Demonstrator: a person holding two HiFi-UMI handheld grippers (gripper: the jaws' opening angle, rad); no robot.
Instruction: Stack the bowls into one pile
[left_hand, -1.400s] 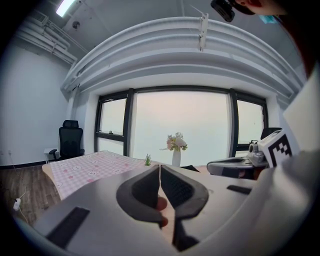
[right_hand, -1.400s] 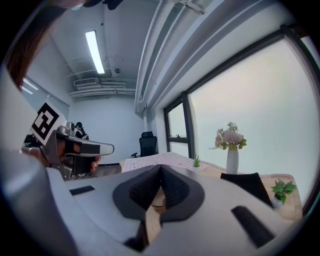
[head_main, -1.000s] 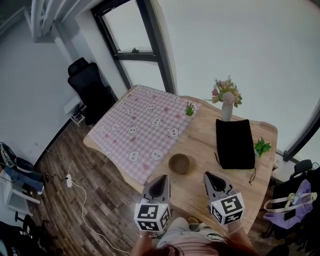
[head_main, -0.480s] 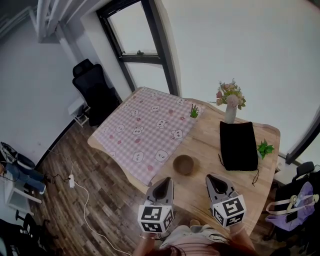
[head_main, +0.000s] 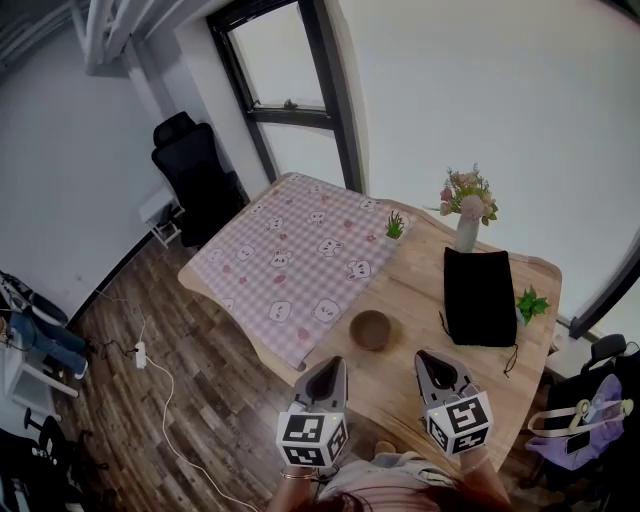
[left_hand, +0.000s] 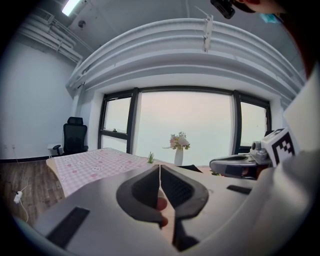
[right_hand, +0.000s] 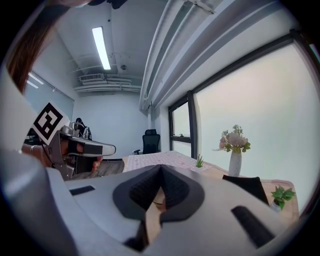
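A single brown bowl (head_main: 371, 329) stands on the wooden table (head_main: 420, 300), just right of the checked cloth; whether others are nested in it I cannot tell. Both grippers hover low over the table's near edge, short of the bowl. My left gripper (head_main: 328, 364) has its jaws pressed together with nothing between them, as the left gripper view (left_hand: 159, 168) confirms. My right gripper (head_main: 429, 358) is likewise shut and empty (right_hand: 161, 168). The bowl is hidden in both gripper views.
A pink checked cloth (head_main: 290, 250) covers the table's left half. A black bag (head_main: 480, 295), a flower vase (head_main: 467, 218) and two small plants (head_main: 395, 226) (head_main: 530, 303) stand at the back and right. A black office chair (head_main: 195, 170) is beyond the table, a cable (head_main: 165, 400) on the floor.
The head view has shifted a little, so the table and bowl sit slightly lower and further right in the picture. Both grippers stay shut in the same place; the bowl has not moved on the table.
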